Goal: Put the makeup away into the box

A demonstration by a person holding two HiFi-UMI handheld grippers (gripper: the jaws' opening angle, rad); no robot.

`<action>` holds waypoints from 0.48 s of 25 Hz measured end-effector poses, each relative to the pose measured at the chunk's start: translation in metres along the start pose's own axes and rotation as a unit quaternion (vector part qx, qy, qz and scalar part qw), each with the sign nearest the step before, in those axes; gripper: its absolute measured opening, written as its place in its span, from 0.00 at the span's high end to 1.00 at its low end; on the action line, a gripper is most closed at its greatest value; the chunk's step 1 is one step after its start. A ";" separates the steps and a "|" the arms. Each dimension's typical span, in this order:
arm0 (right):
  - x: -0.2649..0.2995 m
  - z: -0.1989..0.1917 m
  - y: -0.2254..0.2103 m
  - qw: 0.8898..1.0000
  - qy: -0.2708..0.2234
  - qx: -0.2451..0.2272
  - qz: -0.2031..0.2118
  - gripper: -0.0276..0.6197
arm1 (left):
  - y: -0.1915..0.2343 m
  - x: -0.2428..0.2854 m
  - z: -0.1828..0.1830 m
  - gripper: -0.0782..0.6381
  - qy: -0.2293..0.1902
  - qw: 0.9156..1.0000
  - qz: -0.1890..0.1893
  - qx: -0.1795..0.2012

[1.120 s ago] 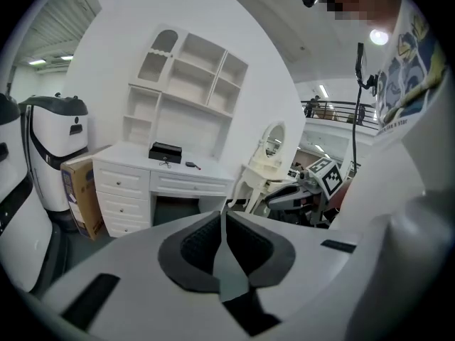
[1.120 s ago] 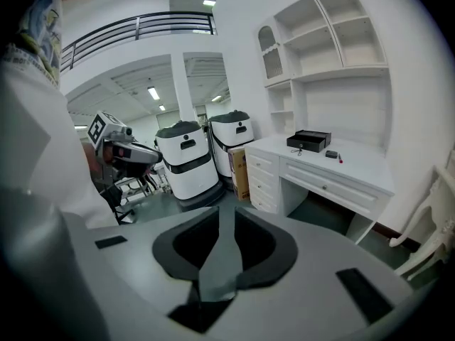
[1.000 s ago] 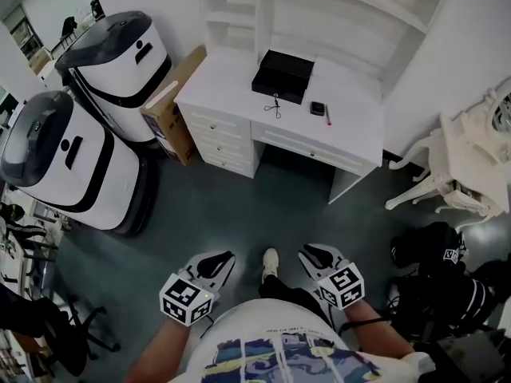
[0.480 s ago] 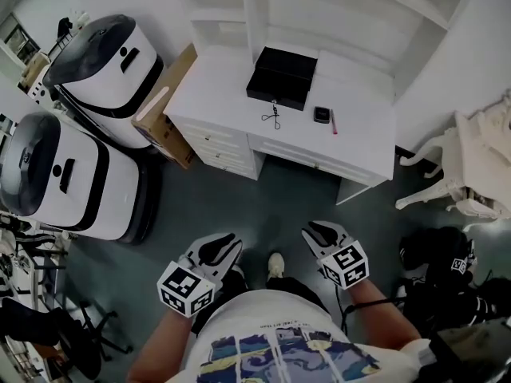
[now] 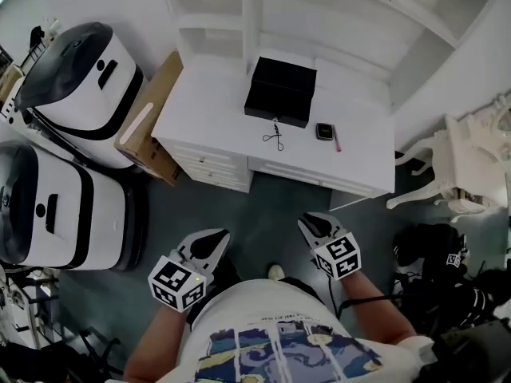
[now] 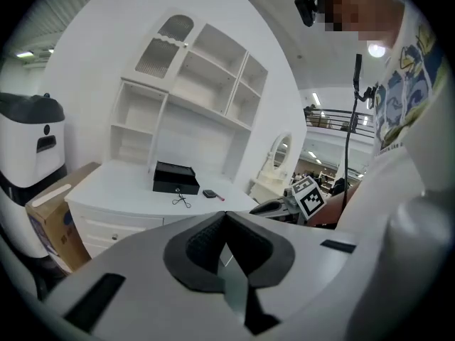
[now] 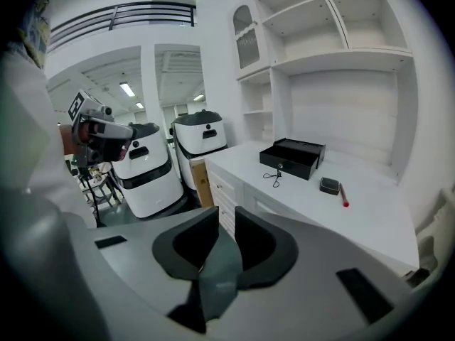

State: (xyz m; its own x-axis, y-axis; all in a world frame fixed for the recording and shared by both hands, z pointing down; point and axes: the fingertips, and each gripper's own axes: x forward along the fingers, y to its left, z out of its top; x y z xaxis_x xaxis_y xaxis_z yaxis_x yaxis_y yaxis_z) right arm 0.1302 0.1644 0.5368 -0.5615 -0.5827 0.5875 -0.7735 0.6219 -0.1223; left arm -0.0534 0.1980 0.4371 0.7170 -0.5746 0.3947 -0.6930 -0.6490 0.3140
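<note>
A black box (image 5: pixel 279 92) stands closed at the back of the white desk (image 5: pixel 207 126). In front of it lie an eyelash curler (image 5: pixel 274 136), a small dark compact (image 5: pixel 323 131) and a red pencil (image 5: pixel 337 140). Both grippers hang over the dark floor, well short of the desk. My left gripper (image 5: pixel 214 239) is shut and empty. My right gripper (image 5: pixel 310 224) shows a narrow gap; its jaws have just been closing, with nothing between them. The right gripper view shows the box (image 7: pixel 293 158), curler (image 7: pixel 274 177) and compact (image 7: pixel 329 185) ahead.
Two white-and-black machines (image 5: pixel 80 70) (image 5: pixel 56 206) stand left of the desk, with a cardboard box (image 5: pixel 148 122) leaning against it. A white ornate chair (image 5: pixel 471 166) and dark gear (image 5: pixel 447 270) are at the right. Shelves (image 5: pixel 239 14) rise behind the desk.
The person has stepped towards the desk, which now lies nearer and lower in the head view. Both grippers moved forward with the body, still empty.
</note>
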 end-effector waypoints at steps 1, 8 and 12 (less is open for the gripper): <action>0.010 0.006 -0.002 1.000 0.003 0.006 -0.011 0.82 | 0.013 0.000 0.004 0.87 0.002 1.000 -0.013 0.000; 0.076 0.045 -0.017 0.995 0.024 0.031 -0.087 0.82 | 0.090 -0.012 0.037 0.87 0.019 0.996 -0.082 0.022; 0.105 0.054 -0.033 0.990 0.035 0.054 -0.124 0.82 | 0.129 -0.021 0.037 0.87 0.041 0.994 -0.093 0.026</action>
State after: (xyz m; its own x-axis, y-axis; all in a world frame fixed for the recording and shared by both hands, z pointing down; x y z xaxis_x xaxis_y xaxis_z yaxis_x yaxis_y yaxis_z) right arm 0.0807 0.0544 0.5589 -0.3314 -0.6703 0.6640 -0.9143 0.4019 -0.0505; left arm -0.1553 0.1078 0.4374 0.8225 -0.4012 0.4031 -0.5425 -0.7662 0.3445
